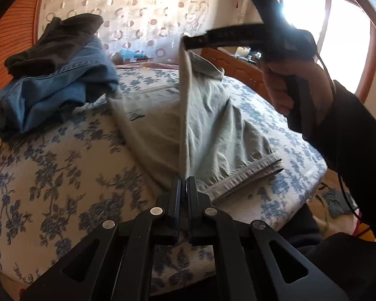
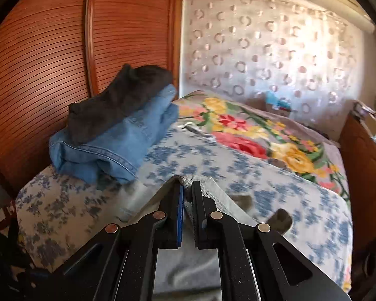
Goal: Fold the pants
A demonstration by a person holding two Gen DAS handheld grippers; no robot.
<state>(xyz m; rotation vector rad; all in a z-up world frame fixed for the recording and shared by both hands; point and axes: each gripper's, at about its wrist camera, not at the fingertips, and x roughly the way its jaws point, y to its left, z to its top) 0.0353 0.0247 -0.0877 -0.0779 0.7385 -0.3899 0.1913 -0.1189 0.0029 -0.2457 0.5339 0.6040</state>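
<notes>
Stretching a taut edge of wrinkled grey pants [image 1: 208, 125], left claw [image 1: 184, 183] and right claw [image 2: 187, 190] clamp it.

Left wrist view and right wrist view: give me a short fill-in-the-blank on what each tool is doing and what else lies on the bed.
1. The left tool is shut on the grey ____.
2. The right tool is shut on the same pants, lifting one ____ off the bed.
3. The dark garment lies on top of the folded ____.

Missing words: pants; edge; jeans
</notes>
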